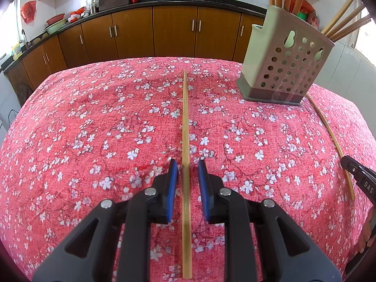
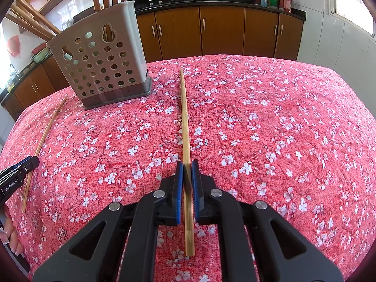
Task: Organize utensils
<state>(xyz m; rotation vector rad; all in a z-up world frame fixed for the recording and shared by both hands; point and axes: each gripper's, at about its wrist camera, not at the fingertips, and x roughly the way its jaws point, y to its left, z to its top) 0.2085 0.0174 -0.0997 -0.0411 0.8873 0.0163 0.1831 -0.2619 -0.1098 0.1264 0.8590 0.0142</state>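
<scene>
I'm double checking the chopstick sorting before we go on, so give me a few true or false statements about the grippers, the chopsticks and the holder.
1. The left gripper straddles a chopstick with open jaws. True.
2. The right gripper is wide open. False: it is shut on its chopstick.
3. The perforated chopstick holder lies tipped over. False: it stands upright on the floral tablecloth.
4. The holder already contains chopsticks. True.
</scene>
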